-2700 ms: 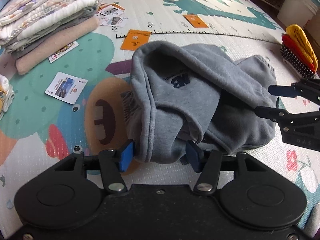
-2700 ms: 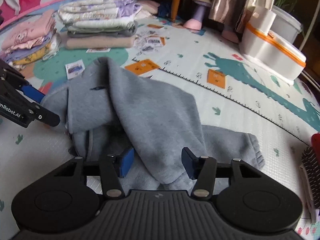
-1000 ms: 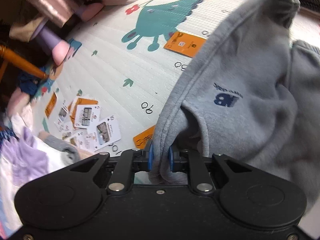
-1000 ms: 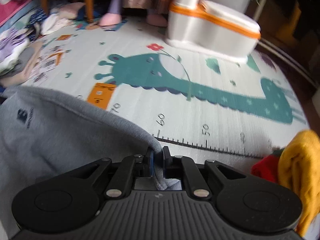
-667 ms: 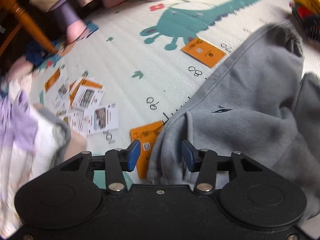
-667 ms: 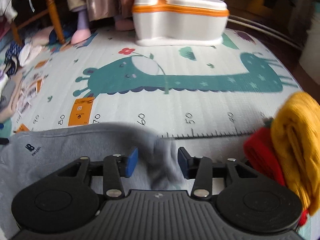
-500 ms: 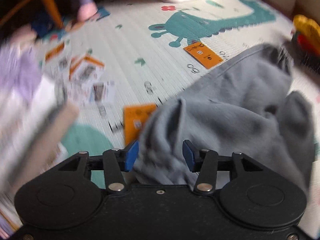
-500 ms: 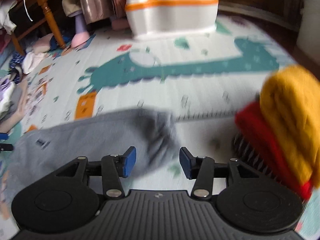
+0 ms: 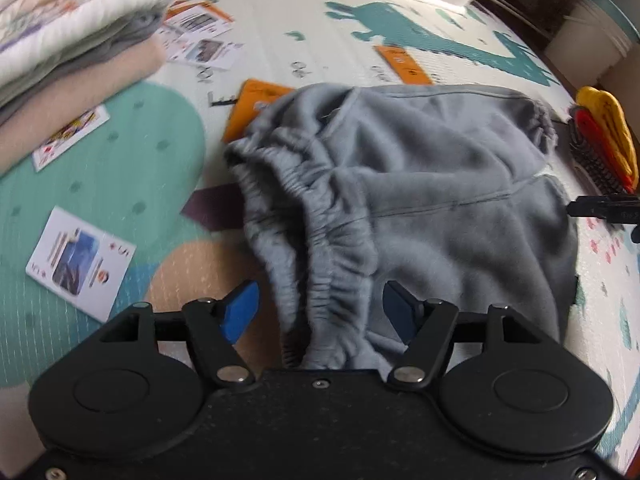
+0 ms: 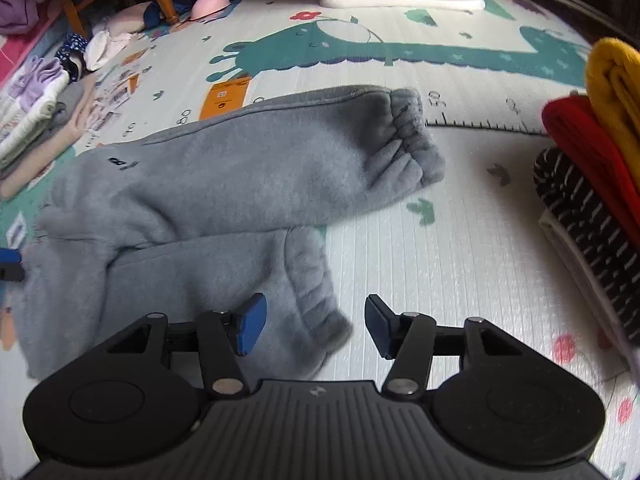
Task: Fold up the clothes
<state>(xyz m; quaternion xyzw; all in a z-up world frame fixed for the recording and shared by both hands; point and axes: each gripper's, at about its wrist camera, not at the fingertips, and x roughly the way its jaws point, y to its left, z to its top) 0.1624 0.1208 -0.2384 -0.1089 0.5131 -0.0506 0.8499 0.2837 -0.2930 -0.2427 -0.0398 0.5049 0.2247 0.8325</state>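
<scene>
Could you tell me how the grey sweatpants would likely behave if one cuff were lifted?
The grey sweatpants look thick and fleecy, so they would probably drape limply, not hold shape. The gathered cuff seems easy to pinch. The other leg would likely drag along the play mat.

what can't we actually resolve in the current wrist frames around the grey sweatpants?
- Left wrist: the grey sweatpants waistband end runs under the left claw body, cut off there.
- Right wrist: near leg cuff is motion-blurred between the open fingers of the right claw; contact unclear.
- Right wrist: small dark logo is too small to read.
- Left wrist: playing cards blurred, print illegible.
</scene>
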